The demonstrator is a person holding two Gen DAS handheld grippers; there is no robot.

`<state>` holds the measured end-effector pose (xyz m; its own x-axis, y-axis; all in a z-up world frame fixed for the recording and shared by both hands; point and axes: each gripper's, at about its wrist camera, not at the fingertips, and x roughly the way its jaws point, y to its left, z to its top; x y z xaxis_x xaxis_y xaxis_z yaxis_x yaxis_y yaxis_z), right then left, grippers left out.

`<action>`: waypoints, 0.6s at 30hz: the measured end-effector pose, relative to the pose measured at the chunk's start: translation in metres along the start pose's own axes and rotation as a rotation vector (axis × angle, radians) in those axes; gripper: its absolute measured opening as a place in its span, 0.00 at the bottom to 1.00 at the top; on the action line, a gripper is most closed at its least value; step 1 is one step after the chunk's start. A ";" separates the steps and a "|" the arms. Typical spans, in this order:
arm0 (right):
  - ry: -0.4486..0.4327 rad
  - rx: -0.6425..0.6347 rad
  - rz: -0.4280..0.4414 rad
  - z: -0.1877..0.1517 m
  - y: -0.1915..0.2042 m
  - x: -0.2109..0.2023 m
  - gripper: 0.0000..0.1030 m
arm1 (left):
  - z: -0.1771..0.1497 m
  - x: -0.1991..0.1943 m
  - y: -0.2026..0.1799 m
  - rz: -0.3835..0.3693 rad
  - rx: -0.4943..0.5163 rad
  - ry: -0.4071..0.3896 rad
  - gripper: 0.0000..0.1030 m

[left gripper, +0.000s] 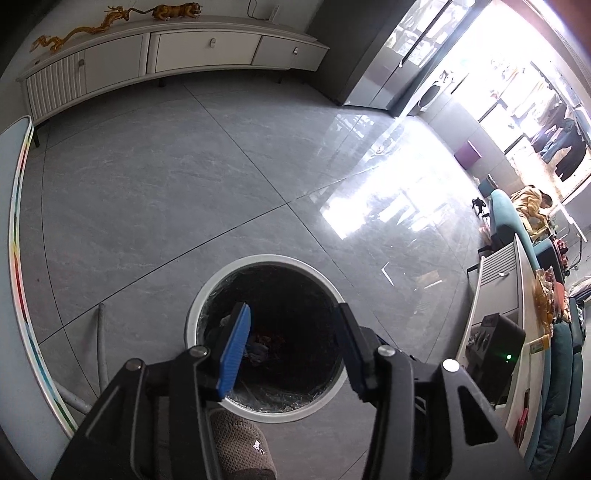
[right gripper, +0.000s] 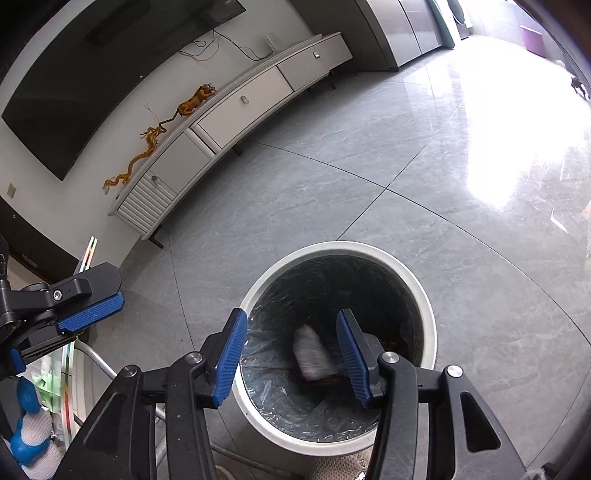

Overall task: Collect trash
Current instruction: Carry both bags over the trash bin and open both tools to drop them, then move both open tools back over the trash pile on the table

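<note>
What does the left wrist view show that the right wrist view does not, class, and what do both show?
Only the left wrist view shows a person in yellow on a teal sofa, and clothes hanging by the bright window. Only the right wrist view shows a wall-mounted television, a blurred white piece of trash inside the bin, and the left gripper from the side. Both show the white round trash bin with its plastic liner, the white cabinet, the golden dragon figurine and the grey tiled floor.
</note>
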<state>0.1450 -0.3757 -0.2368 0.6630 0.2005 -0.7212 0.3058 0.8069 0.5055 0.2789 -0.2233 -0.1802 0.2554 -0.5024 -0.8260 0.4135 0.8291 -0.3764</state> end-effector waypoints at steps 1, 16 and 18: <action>-0.004 0.003 0.002 0.000 0.000 -0.003 0.46 | -0.001 -0.003 -0.001 0.003 0.001 -0.006 0.44; -0.164 -0.085 0.030 0.010 0.059 -0.078 0.52 | -0.030 -0.116 -0.014 0.061 0.065 -0.242 0.44; -0.191 -0.099 0.038 0.011 0.069 -0.092 0.53 | -0.039 -0.132 -0.013 0.066 0.078 -0.252 0.44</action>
<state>0.1123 -0.3444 -0.1306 0.7930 0.1307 -0.5950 0.2155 0.8534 0.4747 0.2056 -0.1585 -0.0823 0.4894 -0.5014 -0.7135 0.4525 0.8454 -0.2837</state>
